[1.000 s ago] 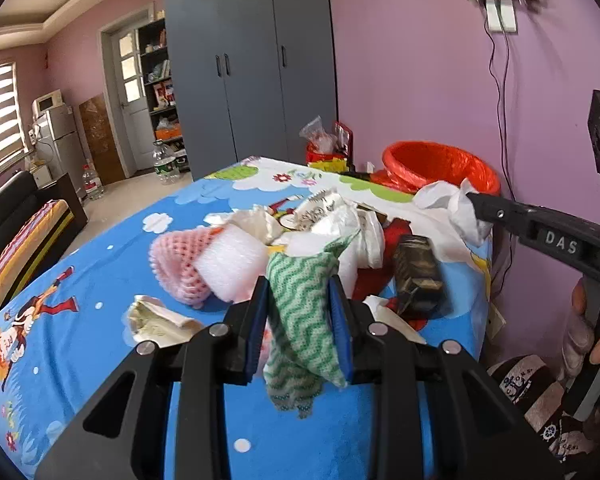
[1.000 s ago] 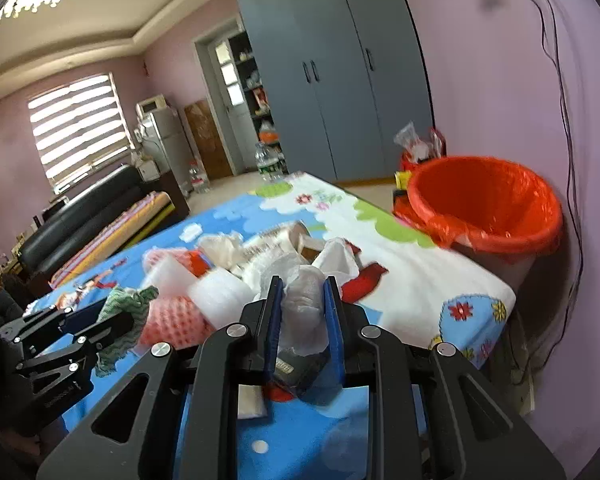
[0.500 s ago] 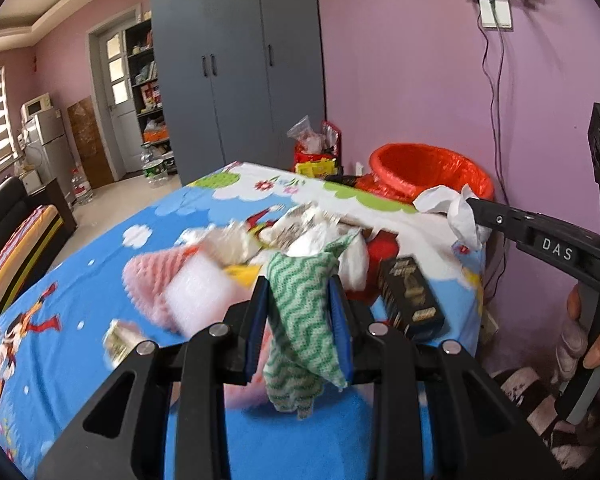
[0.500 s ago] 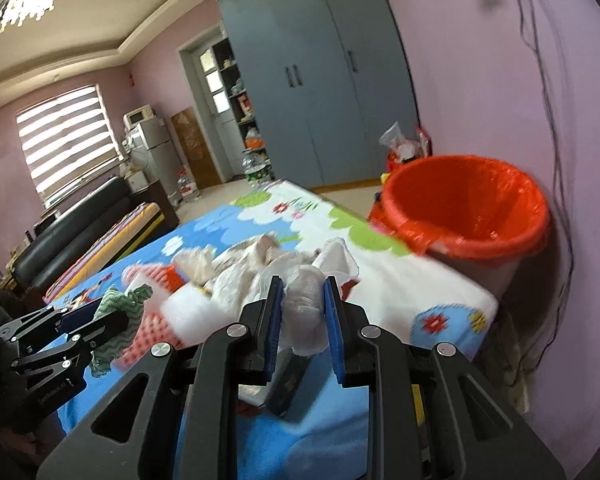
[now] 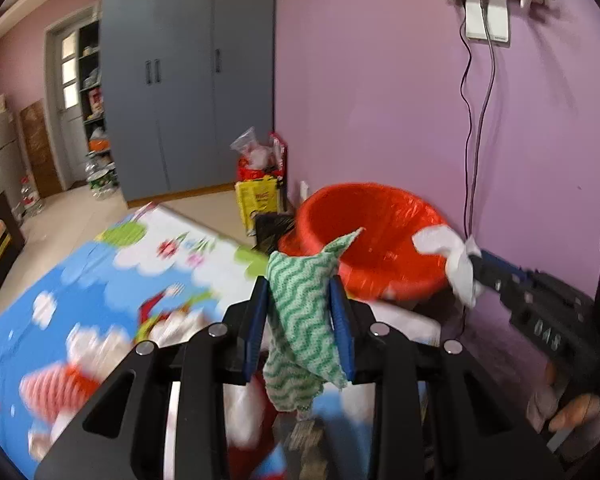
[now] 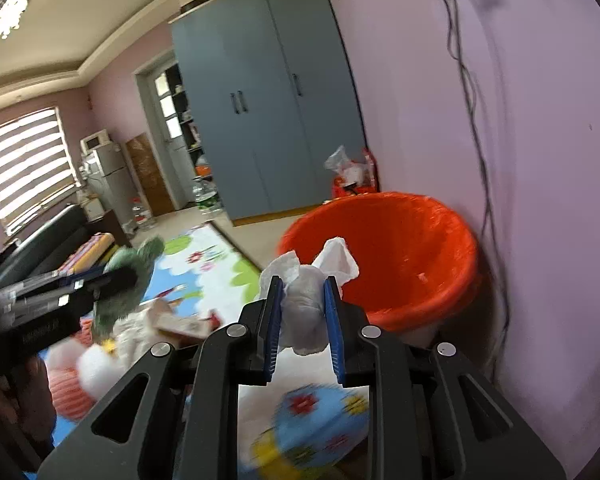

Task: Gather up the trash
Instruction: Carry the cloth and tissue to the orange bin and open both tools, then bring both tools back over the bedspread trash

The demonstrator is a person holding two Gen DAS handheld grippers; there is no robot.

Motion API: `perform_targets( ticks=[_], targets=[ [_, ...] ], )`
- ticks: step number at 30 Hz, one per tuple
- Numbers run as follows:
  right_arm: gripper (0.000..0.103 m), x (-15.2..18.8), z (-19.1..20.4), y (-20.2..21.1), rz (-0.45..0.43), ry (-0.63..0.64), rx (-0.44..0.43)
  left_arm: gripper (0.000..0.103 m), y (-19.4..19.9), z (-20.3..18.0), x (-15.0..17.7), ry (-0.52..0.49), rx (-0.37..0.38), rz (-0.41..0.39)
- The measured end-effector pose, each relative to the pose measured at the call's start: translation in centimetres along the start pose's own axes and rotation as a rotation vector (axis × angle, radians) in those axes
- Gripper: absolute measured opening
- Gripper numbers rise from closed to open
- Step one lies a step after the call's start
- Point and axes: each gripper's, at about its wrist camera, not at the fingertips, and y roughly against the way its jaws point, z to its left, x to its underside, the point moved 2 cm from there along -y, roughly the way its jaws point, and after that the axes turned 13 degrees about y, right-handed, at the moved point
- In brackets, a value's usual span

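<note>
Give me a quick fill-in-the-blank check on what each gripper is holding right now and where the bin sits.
1. The left gripper is shut on a ____ and white wavy-patterned cloth.
2. The right gripper is shut on a crumpled ____ tissue.
3. The bin ahead of both grippers is lined with a ____ bag.
4. The bin stands against the ____ wall.

Missing words: green; white; red; purple

Both grippers, left gripper (image 5: 301,312) and right gripper (image 6: 300,312), are black plastic with blue jaw pads and silver screws.
</note>
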Motion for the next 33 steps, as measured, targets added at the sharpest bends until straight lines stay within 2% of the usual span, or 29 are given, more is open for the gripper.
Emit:
perform_targets(
  ticks=[9, 11, 13, 15, 16, 17, 19, 23, 25, 26, 30, 33],
  targets=[
    [0.024, -1.2, -5.7, -5.4, 0.010, -0.015, 0.072, 0.037, -9.5, -6.3, -5.6, -0.086, 0.057, 0.004],
    [0.025, -1.3, -6.8, -6.6, 0.012, -0.020, 0.081, 0.045, -11.6, -6.9, -6.3, -0.095, 0.062, 0.016],
    [0.028, -1.4, -7.8, -8.1, 0.017, -0.016, 0.094, 0.064, -13.4, -7.4, -7.1, -0.102, 0.051, 0.004],
    [0.045, -1.5, -8.6, -9.3, 0.024, -0.005, 0.110, 0.068, -14.8, -7.4, -7.6, -0.093, 0.037, -0.005],
    [0.063, -1.5, -8.9, -9.6, 0.018, -0.004, 0.117, 0.068, -15.1, -7.1, -7.9, -0.085, 0.032, -0.006],
    [0.065, -1.6, -9.1, -9.6, 0.005, -0.006, 0.116, 0.069, -15.2, -6.8, -8.2, -0.072, 0.027, -0.011],
    [0.065, -1.6, -9.1, -9.7, -0.001, 0.006, 0.116, 0.076, -14.9, -5.9, -8.5, -0.053, 0.011, -0.037],
    [0.065, -1.1, -8.5, -7.9, 0.000, -0.003, 0.132, 0.080, -12.5, -3.8, -8.5, 0.001, -0.021, -0.078],
    [0.065, -1.1, -8.0, -6.6, -0.003, -0.007, 0.140, 0.090, -10.9, -2.7, -8.3, 0.037, -0.028, -0.100],
    [0.065, -1.0, -7.7, -5.7, -0.007, -0.011, 0.143, 0.092, -9.2, -1.9, -8.0, 0.063, -0.038, -0.121],
    [0.065, -0.7, -5.8, -1.9, -0.022, -0.028, 0.136, 0.093, -4.8, -0.3, -7.0, 0.050, -0.056, -0.096],
    [0.065, -0.3, -3.4, 0.1, -0.024, -0.025, 0.113, 0.093, -0.3, 1.6, -5.3, 0.038, -0.086, -0.116]
  ],
)
